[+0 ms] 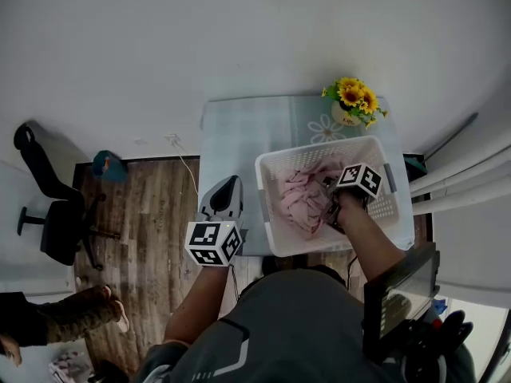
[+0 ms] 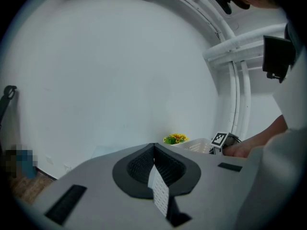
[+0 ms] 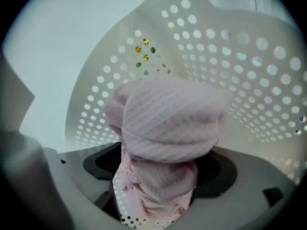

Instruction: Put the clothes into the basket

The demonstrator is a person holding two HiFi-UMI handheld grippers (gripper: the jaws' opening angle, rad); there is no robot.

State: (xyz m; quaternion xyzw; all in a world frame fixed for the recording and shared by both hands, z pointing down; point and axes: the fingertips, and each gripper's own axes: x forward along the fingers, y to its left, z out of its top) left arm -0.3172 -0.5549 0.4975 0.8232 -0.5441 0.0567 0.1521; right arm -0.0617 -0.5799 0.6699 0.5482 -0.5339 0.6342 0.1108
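The pink clothes already lie bunched inside the white basket, which stands on the worktop. The right tongs reach down into the basket with their jaws spread wide. A fold of the pink cloth sits between them but looks loose, not pinched. The left tongs hang just left of the basket, closed and empty. No other garment shows on the worktop, so the task looks all but done — what is left is drawing the right tongs clear.
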